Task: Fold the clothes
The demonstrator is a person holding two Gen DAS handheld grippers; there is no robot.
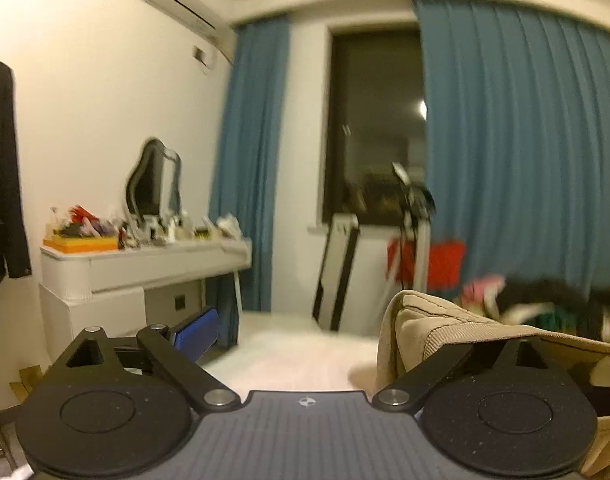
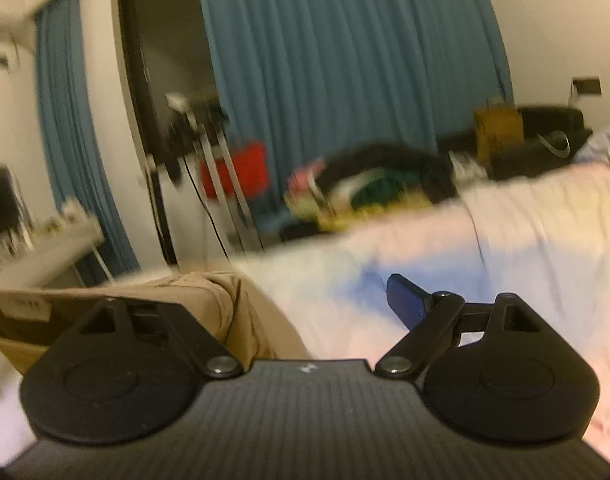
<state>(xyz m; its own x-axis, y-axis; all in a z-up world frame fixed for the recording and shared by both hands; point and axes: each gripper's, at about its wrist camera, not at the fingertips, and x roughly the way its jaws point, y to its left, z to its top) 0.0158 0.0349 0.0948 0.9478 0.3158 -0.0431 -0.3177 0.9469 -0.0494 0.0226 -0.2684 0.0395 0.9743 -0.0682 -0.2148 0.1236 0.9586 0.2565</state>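
My left fingers (image 1: 193,330) stand spread, the right-hand one hidden under the tan corduroy garment (image 1: 445,320); my right fingers (image 2: 409,300) look spread too, the left-hand one buried in that cloth (image 2: 221,300). The garment hangs lifted between both grippers above the white-covered bed (image 2: 505,220). It looks soft, floppy and fairly thick, so I'd hold it by the seamed edge.

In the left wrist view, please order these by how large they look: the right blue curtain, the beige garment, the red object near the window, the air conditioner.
1. right blue curtain
2. beige garment, enlarged by nearness
3. air conditioner
4. red object
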